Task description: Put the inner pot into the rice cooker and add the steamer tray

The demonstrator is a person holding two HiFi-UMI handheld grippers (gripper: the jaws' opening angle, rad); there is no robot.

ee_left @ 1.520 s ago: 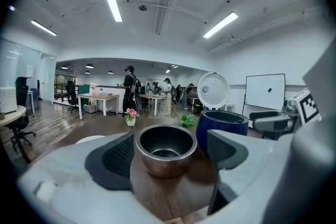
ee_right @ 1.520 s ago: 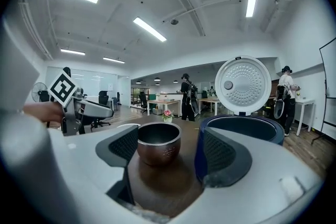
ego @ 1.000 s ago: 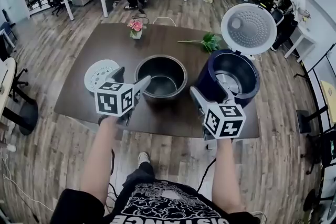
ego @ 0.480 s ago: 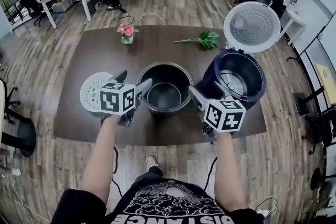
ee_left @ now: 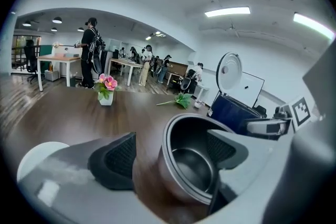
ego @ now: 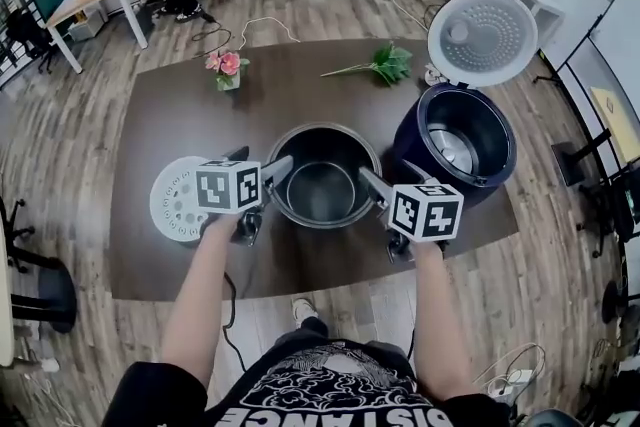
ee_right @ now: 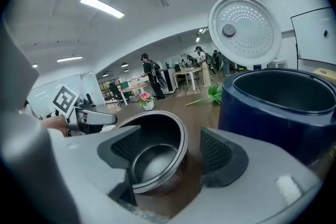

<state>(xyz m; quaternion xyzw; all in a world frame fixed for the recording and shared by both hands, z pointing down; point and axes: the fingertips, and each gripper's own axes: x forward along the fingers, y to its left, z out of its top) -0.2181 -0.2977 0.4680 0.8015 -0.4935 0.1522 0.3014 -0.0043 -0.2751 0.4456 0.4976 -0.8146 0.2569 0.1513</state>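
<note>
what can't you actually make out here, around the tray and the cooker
- steamer tray: head view, its right part sits behind the left claw's marker cube; left gripper view, only a white edge shows past the claw body.
- rice cooker: right gripper view, its own wall hides the inside bottom, and the picture's rim cuts off its right side.
- person at the far desks: left gripper view, too small for detail.

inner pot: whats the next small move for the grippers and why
Probably close both on the rim. The left gripper and right gripper straddle opposite sides of the inner pot, pads not yet pressing; the right one's jaws have just been closing round its wall.
</note>
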